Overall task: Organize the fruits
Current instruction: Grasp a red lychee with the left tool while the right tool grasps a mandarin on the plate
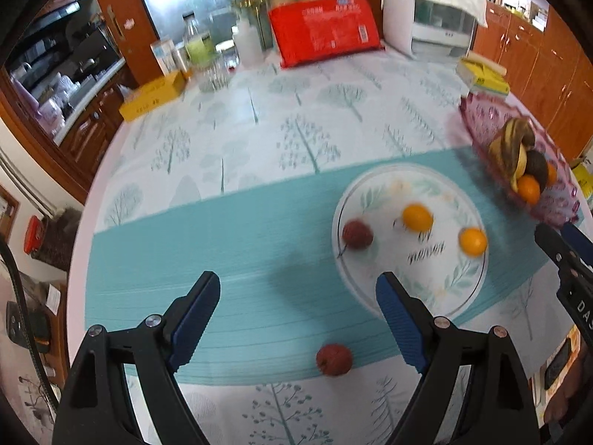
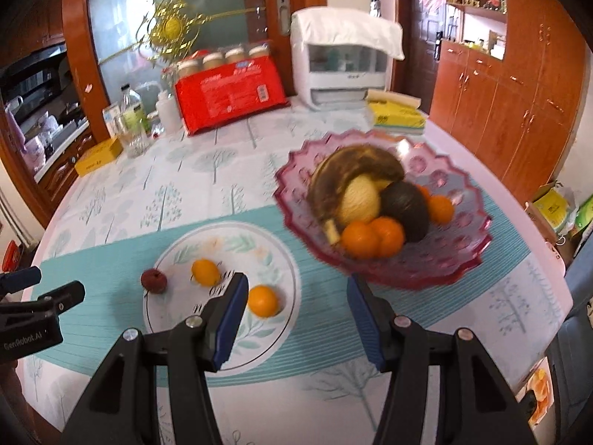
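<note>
Wooden cabinets and a glass door are standing behind a round table (image 1: 259, 118) that is wearing a tree-print cloth with a teal band across it.

Left side: the left tongs (image 1: 296, 296) are hanging above the teal band with jaws spread wide and nothing between them. A small dark red fruit (image 1: 333, 359) is lying loose on the cloth, just below the gap between the blue pads. Judged light, round and inclined to roll, with a rough skin that should be giving the pads some purchase; a hold across its widest part, from above and with gentle pressure, is looking safest, since a ripe one is likely bruising easily.

Centre: a white leaf-patterned plate (image 2: 259, 356) is carrying a second red fruit (image 2: 153, 280) at its left rim and two small oranges (image 2: 205, 272) (image 2: 262, 300), all apart from one another. The oranges are appearing firm, smooth and somewhat slippery; a grip across the middle is advised.

Right side: the right tongs (image 2: 296, 319) are hovering partly open and empty between the plate and a pink scalloped bowl (image 2: 463, 256). The bowl is holding a browned banana (image 2: 352, 163), a pale round fruit, a dark fruit and more oranges. The banana is looking overripe and soft.
</note>
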A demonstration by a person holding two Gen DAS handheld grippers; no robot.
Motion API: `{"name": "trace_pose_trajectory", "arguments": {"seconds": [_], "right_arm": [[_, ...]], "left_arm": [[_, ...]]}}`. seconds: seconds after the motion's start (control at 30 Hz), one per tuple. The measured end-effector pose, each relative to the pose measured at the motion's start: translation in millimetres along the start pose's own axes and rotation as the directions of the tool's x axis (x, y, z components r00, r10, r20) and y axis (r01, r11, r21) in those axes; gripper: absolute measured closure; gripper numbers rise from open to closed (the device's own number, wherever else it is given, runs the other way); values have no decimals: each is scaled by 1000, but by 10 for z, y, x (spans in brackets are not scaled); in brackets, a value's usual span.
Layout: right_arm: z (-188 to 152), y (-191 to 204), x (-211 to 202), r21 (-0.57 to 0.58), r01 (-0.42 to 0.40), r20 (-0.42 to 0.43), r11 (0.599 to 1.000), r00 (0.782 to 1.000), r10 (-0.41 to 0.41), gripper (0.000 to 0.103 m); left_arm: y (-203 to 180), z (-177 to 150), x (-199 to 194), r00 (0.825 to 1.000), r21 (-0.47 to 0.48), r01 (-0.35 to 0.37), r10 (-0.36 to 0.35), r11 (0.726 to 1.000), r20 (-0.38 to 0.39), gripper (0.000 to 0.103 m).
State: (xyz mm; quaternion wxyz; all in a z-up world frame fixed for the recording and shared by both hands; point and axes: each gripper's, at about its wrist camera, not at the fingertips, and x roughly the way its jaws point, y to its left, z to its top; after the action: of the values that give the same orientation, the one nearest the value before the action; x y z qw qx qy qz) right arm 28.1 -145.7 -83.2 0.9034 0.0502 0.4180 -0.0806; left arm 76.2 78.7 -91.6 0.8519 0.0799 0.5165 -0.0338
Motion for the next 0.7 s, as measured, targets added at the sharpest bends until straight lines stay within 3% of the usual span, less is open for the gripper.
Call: {"name": "trace_pose_trajectory", "arguments": {"seconds": [0.23, 0.47, 0.7], "right_arm": [[-172, 153, 292, 3, -36, -89, 999, 995, 36, 47], [-222, 147, 541, 32, -41, -136, 999, 990, 45, 47], [-180, 133, 794, 19, -54, -162, 998, 985, 56, 47]], "left_arm": [[5, -258, 369, 987, 30, 79, -74, 996, -143, 18], [-29, -403, 628, 965, 26, 135, -125, 991, -230, 19], [-137, -476, 753, 944, 38, 194, -176, 980, -279, 36]]}}
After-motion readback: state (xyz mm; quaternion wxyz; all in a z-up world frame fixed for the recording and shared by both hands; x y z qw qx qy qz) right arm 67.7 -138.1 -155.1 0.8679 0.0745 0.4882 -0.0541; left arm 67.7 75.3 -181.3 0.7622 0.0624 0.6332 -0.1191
